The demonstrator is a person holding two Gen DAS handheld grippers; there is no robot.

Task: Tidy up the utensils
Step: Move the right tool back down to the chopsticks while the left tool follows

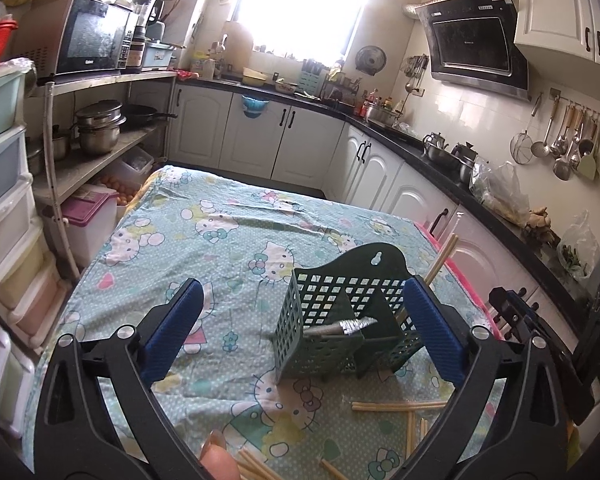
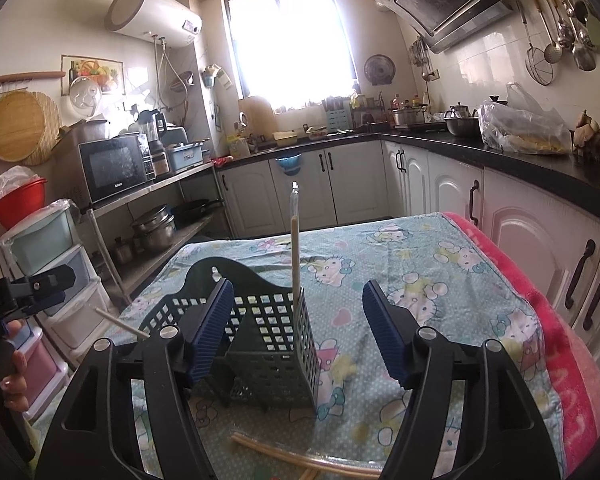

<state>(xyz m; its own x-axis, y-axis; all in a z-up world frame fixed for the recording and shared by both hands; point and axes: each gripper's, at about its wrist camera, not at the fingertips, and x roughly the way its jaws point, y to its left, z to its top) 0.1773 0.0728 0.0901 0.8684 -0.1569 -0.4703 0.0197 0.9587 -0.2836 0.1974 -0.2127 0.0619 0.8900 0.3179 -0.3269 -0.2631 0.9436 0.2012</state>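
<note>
A dark green plastic utensil basket (image 1: 332,328) stands on the surface (image 1: 220,240), which is draped in a pale blue cartoon-cat cloth, toward the surface's right edge and near its front. The left tongs (image 1: 304,332) are spread wide, their blue pads either side of the basket and apart from it, gripping nothing. The right tongs (image 2: 300,332) also stand open with the basket between the pads, and neither pad presses on it. In the right wrist view one chopstick (image 2: 295,240) stands upright in the basket's right compartment; in the left wrist view a metal-handled utensil (image 1: 340,326) lies across the left compartment. Loose chopsticks (image 1: 392,406) lie on the cloth in front of the basket, by the front edge.
</note>
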